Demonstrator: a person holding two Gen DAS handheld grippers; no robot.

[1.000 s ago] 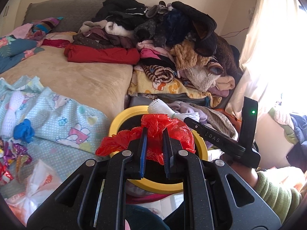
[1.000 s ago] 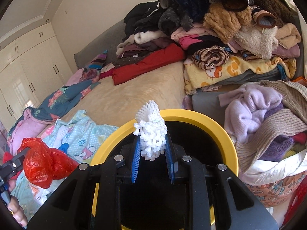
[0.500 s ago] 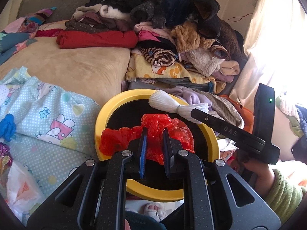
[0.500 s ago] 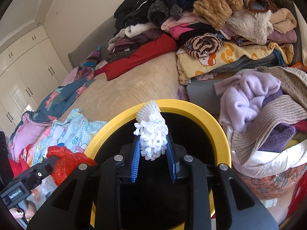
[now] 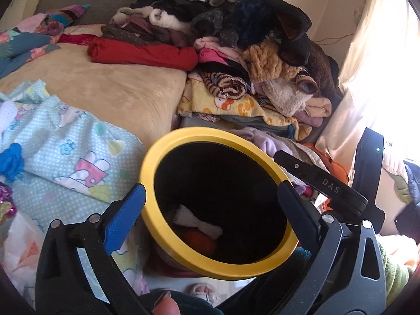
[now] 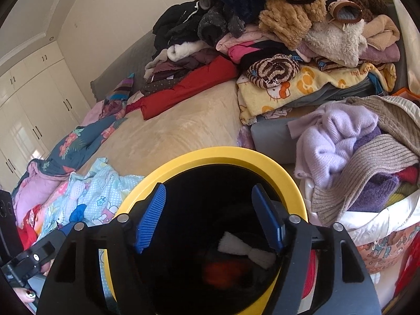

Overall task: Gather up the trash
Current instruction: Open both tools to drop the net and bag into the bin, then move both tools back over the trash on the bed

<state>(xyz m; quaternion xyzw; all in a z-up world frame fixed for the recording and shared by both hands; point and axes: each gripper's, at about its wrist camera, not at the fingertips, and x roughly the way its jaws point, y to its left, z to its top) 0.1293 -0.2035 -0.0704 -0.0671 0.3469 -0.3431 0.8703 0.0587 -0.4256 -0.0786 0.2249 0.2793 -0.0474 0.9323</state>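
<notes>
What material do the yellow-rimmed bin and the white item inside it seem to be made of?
Bin: probably plastic; its yellow rim looks smooth, matte and evenly moulded, the inside dark. White item: likely foam netting, since it looks soft, pinched in the middle and fanned at the ends; its texture is too dim to confirm.

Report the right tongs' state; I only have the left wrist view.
Observer: The right tongs are open; the jaws have just opened, with nothing between their blue pads.
Operator: Scan left of the beige-covered bed.
Observer: White wardrobe doors with dark handles line that wall.
Operator: Check right of the yellow-rimmed black bin.
Observer: A red item sits beyond the patterned fabric basket; I cannot tell what it is.
</notes>
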